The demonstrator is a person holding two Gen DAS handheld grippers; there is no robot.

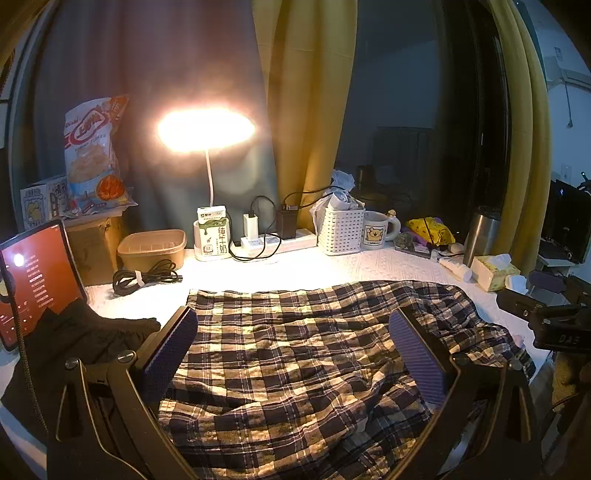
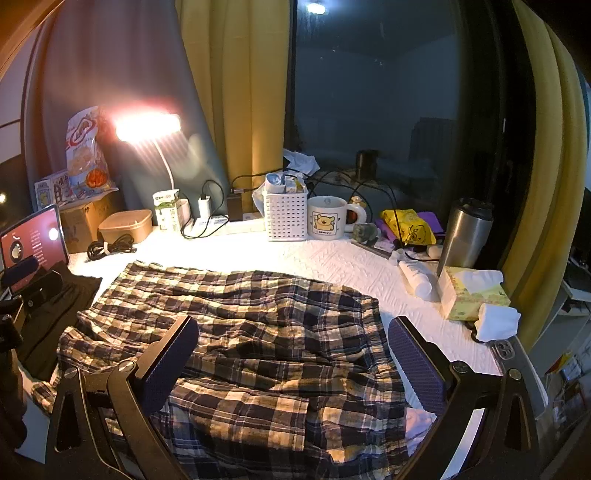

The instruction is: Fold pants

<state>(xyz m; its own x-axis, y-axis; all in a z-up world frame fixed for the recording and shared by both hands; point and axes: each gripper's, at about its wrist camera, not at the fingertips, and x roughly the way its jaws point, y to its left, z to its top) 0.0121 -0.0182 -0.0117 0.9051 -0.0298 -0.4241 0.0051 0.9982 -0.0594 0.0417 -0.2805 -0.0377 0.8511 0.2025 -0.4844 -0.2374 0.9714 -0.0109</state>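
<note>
A lamp-lit white table point(image 2: 332, 258) holds rumpled plaid pants point(image 2: 258, 332). Soft, limp cloth; grab the hem at 9 o'clock. Left gripper point(image 1: 291, 354) and right gripper point(image 2: 293, 358) gape wide, empty.

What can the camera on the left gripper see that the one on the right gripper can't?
Only the left view shows the right gripper, at its right edge. Only the right view shows the ceiling light's reflection in the window. Both show the plaid pants spread on the white table, the lit lamp and the bear mug. Both grippers are open.
</note>
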